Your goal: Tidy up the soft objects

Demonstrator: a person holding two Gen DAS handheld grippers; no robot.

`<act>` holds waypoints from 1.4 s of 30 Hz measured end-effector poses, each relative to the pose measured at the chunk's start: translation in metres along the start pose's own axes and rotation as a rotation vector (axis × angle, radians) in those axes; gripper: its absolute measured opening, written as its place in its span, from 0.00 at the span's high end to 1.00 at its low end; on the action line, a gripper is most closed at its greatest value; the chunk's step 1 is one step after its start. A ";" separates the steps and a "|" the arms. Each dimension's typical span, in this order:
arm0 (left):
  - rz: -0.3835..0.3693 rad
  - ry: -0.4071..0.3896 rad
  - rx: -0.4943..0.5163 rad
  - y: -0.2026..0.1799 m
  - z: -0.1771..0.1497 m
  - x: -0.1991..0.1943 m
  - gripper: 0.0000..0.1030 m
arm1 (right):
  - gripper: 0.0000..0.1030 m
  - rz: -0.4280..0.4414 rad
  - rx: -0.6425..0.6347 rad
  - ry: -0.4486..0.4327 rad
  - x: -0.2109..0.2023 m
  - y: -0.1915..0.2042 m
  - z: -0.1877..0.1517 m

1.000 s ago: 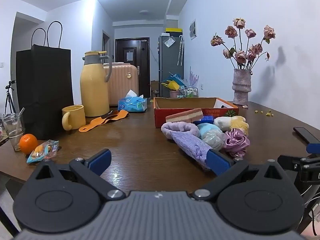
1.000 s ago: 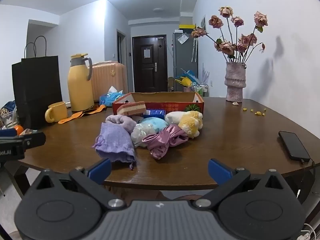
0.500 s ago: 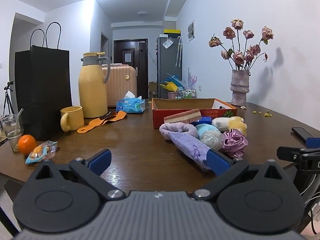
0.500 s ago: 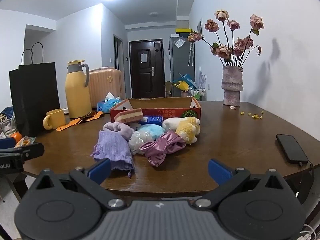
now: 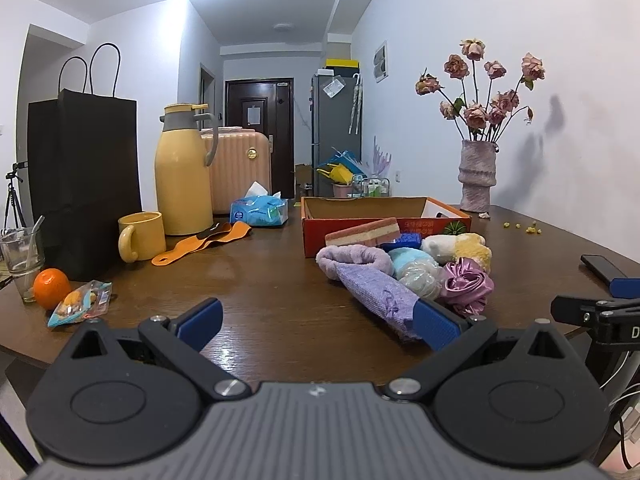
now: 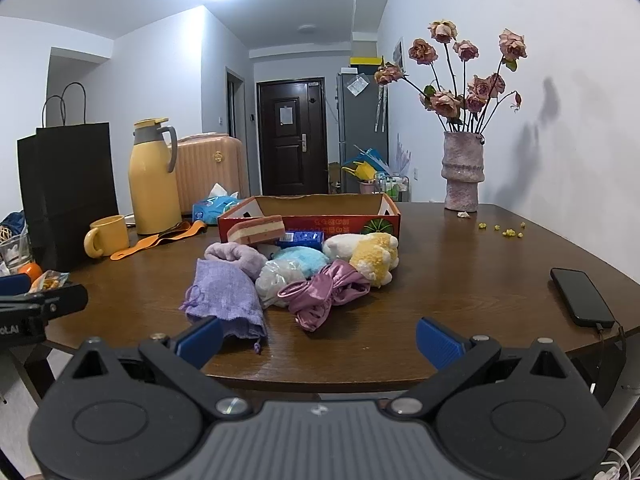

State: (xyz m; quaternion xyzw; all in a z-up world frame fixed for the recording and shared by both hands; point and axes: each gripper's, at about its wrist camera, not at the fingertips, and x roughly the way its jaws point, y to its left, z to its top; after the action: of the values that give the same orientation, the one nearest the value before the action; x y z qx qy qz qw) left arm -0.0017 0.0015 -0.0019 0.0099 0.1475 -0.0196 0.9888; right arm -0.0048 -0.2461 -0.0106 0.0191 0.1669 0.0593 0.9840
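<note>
Dark brown wood grain fills the middle of both views: a table (image 6: 460,280) carrying a heap of soft objects in front of a red cardboard box (image 6: 308,216) at frame centre. Only the right wrist view shows the whole black phone (image 6: 582,298) with its cable at the lower right edge, and the drawstring of the lilac knitted pouch (image 6: 226,300); only the left wrist view shows the orange (image 5: 51,288), the snack packet (image 5: 80,303) and the glass (image 5: 20,254) at the lower left in full. The box front carries printed characters, too small to read, beside a green pumpkin picture. Letters "LAI" show on the other tool at the left edge of the right view, and a "D" at the right edge of the left view. The heap holds a pink-and-cream layered sponge (image 6: 256,230) leaning on the box, a blue sponge (image 6: 300,239), a lavender fuzzy roll (image 6: 234,254), a pale blue plush (image 6: 298,260), a clear crumpled bag (image 6: 280,282), a shiny mauve satin scrunchie (image 6: 324,296) and a white-and-yellow plush (image 6: 372,254). The left gripper (image 5: 316,322) and right gripper (image 6: 318,338) both hang at the near table edge with blue pads spread wide, holding nothing.
</note>
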 end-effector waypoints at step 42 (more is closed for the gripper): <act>0.038 -0.009 0.014 -0.001 0.001 -0.002 0.00 | 0.00 -0.067 0.000 -0.039 -0.003 -0.007 0.001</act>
State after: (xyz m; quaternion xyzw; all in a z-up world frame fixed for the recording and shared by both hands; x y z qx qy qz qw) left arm -0.0034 0.0010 -0.0008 0.0195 0.1427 -0.0018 0.9896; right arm -0.0062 -0.2530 -0.0088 0.0146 0.1485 0.0258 0.9885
